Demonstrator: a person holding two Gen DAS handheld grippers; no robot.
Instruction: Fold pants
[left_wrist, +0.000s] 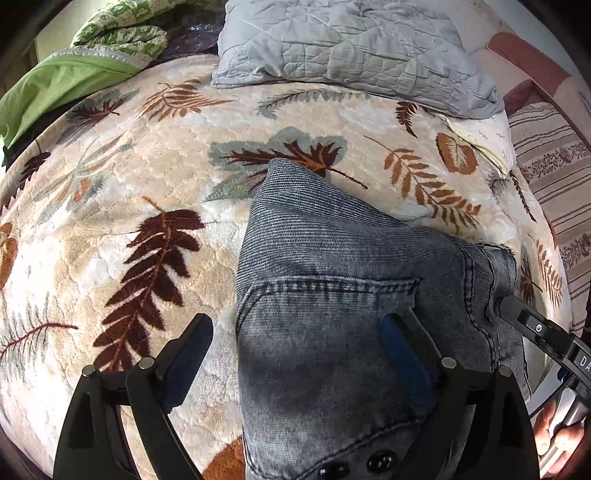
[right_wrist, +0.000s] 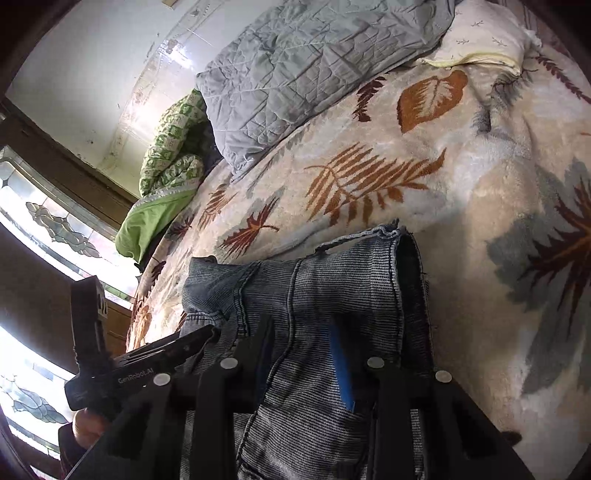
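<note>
Grey ribbed denim pants (left_wrist: 332, 295) lie folded on a leaf-patterned blanket (left_wrist: 147, 166); the back pocket and waistband show. My left gripper (left_wrist: 299, 325) is open above the pants, its right finger over the pocket, its left finger over the blanket. My right gripper (right_wrist: 299, 332) has its jaws apart with the waistband end of the pants (right_wrist: 332, 280) lying between the fingers, which do not squeeze it. The right gripper (left_wrist: 532, 325) shows at the right edge of the left wrist view, and the left gripper (right_wrist: 147, 354) shows in the right wrist view, touching the pants' edge.
A grey quilted comforter (left_wrist: 351, 44) lies at the far side of the bed. A green patterned quilt (left_wrist: 110, 40) is bunched at the far left. A striped cover (left_wrist: 554, 177) lies at the right. A stained-glass window (right_wrist: 44, 221) is beside the bed.
</note>
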